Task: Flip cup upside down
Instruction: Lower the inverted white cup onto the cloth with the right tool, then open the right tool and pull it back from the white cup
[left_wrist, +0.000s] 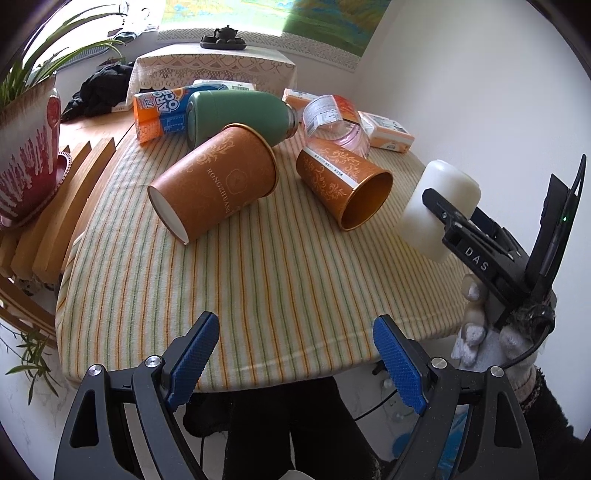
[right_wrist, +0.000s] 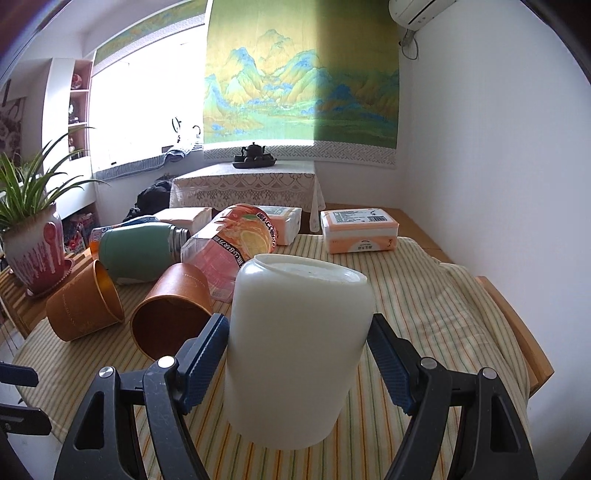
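Observation:
A white plastic cup (right_wrist: 297, 350) sits between the blue pads of my right gripper (right_wrist: 297, 369), which is shut on it and holds it above the striped cloth, its closed base end up. In the left wrist view the same cup (left_wrist: 439, 206) hangs tilted over the table's right edge, in the right gripper (left_wrist: 454, 221). My left gripper (left_wrist: 295, 354) is open and empty over the near edge of the table.
Two orange paper cups (left_wrist: 218, 181) (left_wrist: 343, 184) lie on their sides on the striped cloth (left_wrist: 240, 280). Behind them lie a green flask (left_wrist: 236, 114), a pink bottle (left_wrist: 332, 118), an orange-blue bottle (left_wrist: 159, 110) and tissue packs (right_wrist: 360, 230). A potted plant (right_wrist: 35, 251) stands at the left.

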